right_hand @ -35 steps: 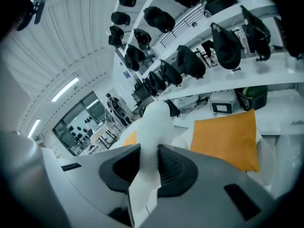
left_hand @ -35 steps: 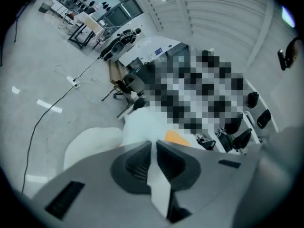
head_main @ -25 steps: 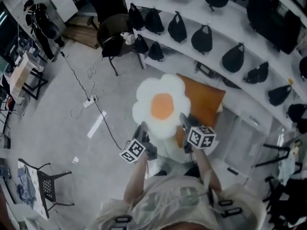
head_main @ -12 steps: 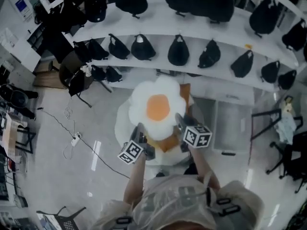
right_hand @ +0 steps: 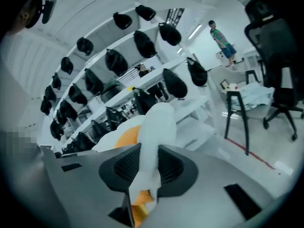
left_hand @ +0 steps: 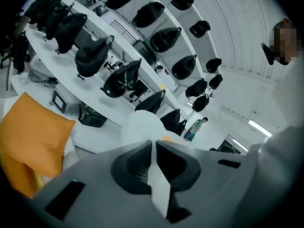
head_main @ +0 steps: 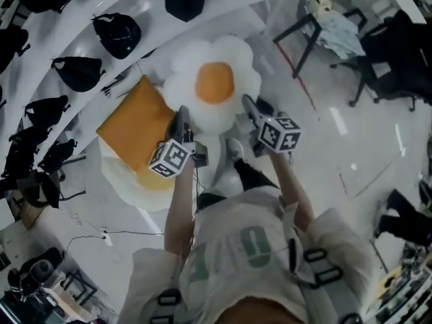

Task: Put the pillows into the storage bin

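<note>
The left gripper [head_main: 181, 119] and right gripper [head_main: 248, 105] are holding a white flower-shaped plush pillow with an orange centre [head_main: 214, 79] in the air. The left fingers [left_hand: 134, 165] are pinching thin white fabric almost fully closed, and the right fingers [right_hand: 122, 167] are clamping a thicker fold. Below, a square orange fabric pillow [head_main: 135, 130] is lying on a white rounded object [head_main: 125, 181] near white shelves [head_main: 152, 12].

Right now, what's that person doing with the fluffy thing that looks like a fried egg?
A person is carrying a white flower pillow with an orange middle. They hold it up in the air, pinching its edge with the left gripper and the right gripper. An orange pillow lies lower down, beside shelves of black bags. The flower pillow isn't set down anywhere yet.
</note>
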`<state>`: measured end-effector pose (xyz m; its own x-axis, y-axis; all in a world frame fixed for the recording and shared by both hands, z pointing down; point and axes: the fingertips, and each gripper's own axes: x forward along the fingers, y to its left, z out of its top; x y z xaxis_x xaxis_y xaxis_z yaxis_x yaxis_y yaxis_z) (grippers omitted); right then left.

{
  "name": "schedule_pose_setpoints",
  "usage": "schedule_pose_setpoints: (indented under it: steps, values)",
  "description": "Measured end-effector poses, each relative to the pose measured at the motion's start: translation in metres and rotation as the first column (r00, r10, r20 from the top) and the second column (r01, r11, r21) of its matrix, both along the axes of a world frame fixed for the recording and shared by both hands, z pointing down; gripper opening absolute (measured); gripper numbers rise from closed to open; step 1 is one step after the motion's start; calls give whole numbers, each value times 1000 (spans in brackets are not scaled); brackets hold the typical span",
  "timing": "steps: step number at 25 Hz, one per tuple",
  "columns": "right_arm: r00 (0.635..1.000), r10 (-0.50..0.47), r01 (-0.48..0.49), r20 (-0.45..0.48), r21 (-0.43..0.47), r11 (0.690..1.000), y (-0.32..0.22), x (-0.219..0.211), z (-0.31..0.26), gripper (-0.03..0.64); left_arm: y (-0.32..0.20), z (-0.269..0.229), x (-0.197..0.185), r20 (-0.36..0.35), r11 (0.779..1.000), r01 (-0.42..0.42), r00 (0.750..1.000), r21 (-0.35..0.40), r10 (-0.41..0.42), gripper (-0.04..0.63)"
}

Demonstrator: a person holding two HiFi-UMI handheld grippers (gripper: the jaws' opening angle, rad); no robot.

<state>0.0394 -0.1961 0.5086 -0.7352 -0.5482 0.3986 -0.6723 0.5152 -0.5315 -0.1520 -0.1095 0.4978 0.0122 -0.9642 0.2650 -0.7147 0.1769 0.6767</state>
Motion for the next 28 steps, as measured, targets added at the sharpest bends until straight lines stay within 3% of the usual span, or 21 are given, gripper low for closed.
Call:
schedule_pose_setpoints:
  steps: [5,11,14,15,17,20,23,28]
  values:
    - [972,234,-235,-36,-42,971,-37,112,24,86,-91,17,99,2,972,-234,972,-30,234,21]
    - [933,360,-361,-33,-50,931,-62,176,42,86,-148,30,162,12,940,-340,940,-34,340,20]
    - [922,388,-388,-21,-65,919,-66,188,49,88,-158,36,170,104,942,-327,937,-71,333,22]
    - [914,404,-405,-31,-72,911,-67,192,54,135,-159,41,170,163,945,-308,932,-109,323,47]
    - [896,434,-441,-91,-86,893,-67,199,71,298,-158,56,170,224,941,-281,921,-188,320,179]
    - [895,408,-431,-182,-109,896,-58,198,92,298,-144,70,168,200,931,-281,923,-233,329,203]
    - [910,360,-391,-205,-141,910,-48,185,105,298,-126,81,154,176,928,-269,931,-258,319,202]
    - [931,285,-319,-228,-129,939,-39,160,104,298,-105,86,120,155,941,-204,955,-270,252,202]
